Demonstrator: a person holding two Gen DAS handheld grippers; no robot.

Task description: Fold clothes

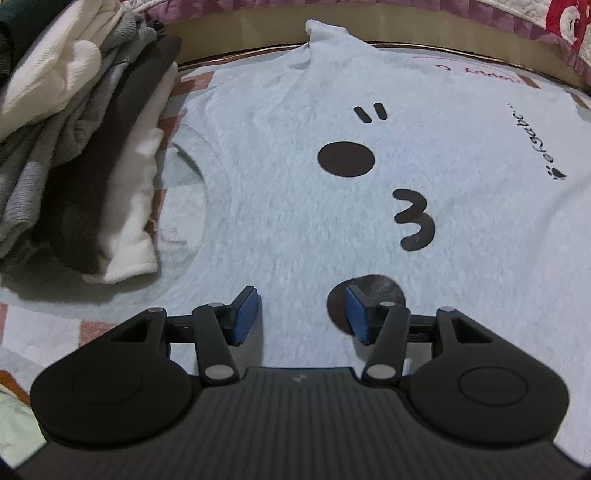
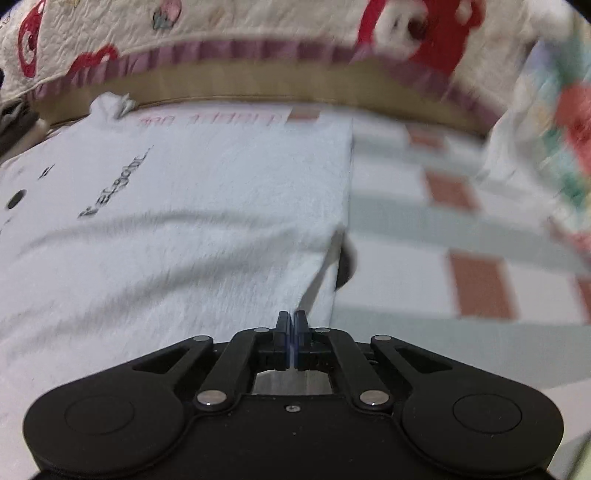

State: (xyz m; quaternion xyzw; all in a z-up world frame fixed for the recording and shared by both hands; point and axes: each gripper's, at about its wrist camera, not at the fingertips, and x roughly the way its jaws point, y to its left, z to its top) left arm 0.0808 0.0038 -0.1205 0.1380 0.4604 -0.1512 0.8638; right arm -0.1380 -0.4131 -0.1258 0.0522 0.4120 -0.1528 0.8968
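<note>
One pale grey-blue t-shirt (image 1: 295, 206) lying spread flat, print side up, on the checked pink-and-white bed cover (image 2: 443, 229), reaching to the far edge by the tan rim (image 1: 236, 26). Judging as light, soft, floppy knit with a slightly fuzzy nap; not slippery, not fragile, but sagging wherever unsupported. Carrying flat black print shapes: two dashes, an oval (image 1: 346, 158), a "3" (image 1: 413, 225), a round patch near the fingers, plus small script toward the right hem.

Left gripper (image 1: 301, 314) hovering just above the shirt, blue-padded fingers (image 1: 245, 314) standing well apart, gripping nothing. Right gripper (image 2: 291, 332) with fingers pressed together, apparently pinching the shirt's near right edge where the cloth is lifting into a small ridge (image 2: 325, 266); right view blurring, so the exact pinch being hard to confirm.

Best holds, by judgement: hems, side seams, corners or shoulder points, pinching both layers; grabbing mid-panel likely bunching the fabric.

Sitting at the left edge, overlapping the shirt's collar side: stack of folded clothes (image 1: 85, 155) in white, grey and charcoal, ribbed and fleecy textures. Quilted blanket (image 2: 221, 29) with red motifs and purple trim lying beyond the far rim.
</note>
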